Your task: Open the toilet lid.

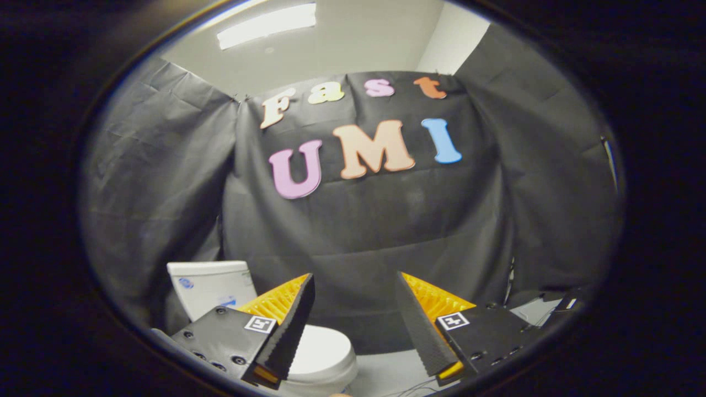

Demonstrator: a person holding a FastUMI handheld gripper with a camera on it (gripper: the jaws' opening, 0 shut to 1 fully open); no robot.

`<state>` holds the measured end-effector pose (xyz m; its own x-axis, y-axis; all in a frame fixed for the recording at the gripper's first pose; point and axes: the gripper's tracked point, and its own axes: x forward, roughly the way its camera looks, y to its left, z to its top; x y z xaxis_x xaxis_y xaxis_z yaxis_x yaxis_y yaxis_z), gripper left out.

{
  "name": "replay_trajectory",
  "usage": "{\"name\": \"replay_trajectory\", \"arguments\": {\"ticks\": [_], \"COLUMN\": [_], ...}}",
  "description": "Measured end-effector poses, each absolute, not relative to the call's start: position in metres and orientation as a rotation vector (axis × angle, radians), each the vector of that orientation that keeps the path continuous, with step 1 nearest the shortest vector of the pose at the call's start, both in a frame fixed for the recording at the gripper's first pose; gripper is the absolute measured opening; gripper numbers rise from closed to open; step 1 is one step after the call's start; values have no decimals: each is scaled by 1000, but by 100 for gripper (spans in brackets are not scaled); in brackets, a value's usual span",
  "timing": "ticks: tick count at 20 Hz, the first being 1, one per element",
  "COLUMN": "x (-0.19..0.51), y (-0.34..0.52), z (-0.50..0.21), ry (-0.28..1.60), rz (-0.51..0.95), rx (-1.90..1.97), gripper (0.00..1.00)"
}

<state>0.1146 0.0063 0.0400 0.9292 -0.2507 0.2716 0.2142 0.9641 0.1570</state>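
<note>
A white toilet stands low and to the left, its tank (212, 286) against the black cloth wall. Its lid (322, 353) lies closed and flat, showing just beside and behind my left finger (289, 325), which covers part of it. My gripper (356, 284) hangs above and in front of the toilet, its fingers spread wide with nothing between them. The right finger (422, 325) is off to the right of the lid, over the pale floor.
Black cloth walls close in behind and on both sides. Pale floor (386, 375) lies to the right of the toilet, with thin cables on it. Some dark gear and a light panel (543, 309) sit at the far right.
</note>
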Motion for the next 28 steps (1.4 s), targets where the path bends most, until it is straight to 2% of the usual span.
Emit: {"name": "replay_trajectory", "arguments": {"ticks": [3, 7, 11, 15, 21, 28], "x": [120, 129, 129, 115, 127, 148], "y": [11, 39, 45, 27, 74, 139], "z": [51, 57, 59, 30, -45, -169], "ry": [-340, -357, -395, -401, -306, -71], "rz": [-350, -394, -513, -765, -789, -809], "rx": [152, 188, 291, 388, 600, 872], "gripper": [89, 83, 74, 69, 64, 85]}}
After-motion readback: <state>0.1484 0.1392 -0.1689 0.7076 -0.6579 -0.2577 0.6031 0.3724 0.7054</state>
